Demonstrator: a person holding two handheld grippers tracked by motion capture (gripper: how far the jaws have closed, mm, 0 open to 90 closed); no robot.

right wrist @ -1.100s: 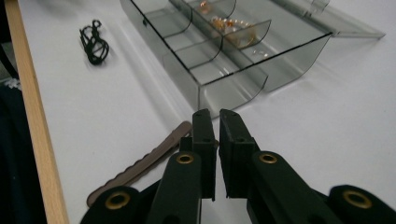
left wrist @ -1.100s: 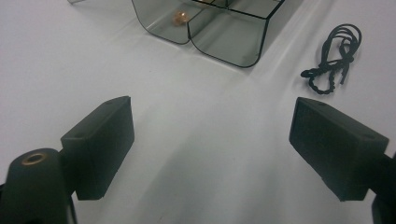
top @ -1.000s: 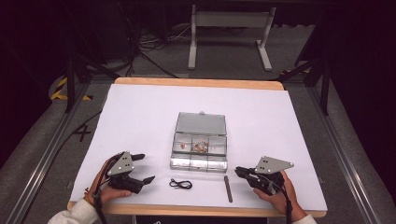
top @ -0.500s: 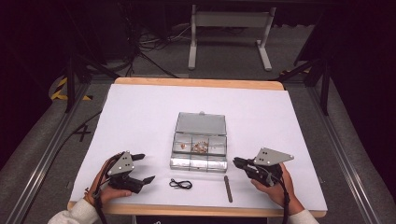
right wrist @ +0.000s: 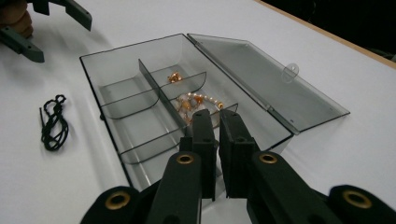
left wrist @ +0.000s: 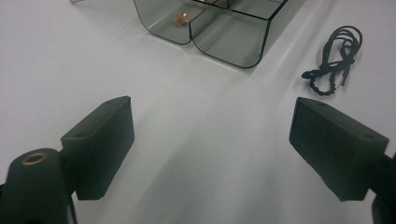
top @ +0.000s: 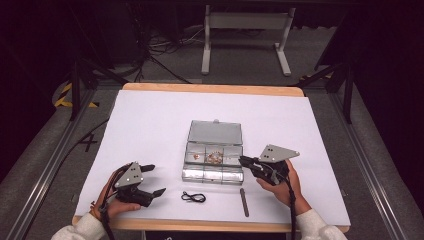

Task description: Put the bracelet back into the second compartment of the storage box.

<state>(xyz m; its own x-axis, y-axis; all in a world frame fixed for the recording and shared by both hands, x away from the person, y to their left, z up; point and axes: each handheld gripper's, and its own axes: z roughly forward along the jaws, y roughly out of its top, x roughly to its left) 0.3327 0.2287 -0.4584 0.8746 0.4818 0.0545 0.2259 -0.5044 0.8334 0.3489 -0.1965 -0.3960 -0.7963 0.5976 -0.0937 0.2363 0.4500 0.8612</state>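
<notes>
Reached over the compartment box [right wrist: 154, 116] with right tongs [top: 243, 160] shut, empty; left tongs [top: 153, 179] wide open at seven o'clock. Next, likely: open above the beads [right wrist: 196, 100].

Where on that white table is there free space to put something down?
The white sheet is bare beyond the open box and along both side edges. The near strip is crowded: black cord, grey stick, left gripper, right gripper.
</notes>
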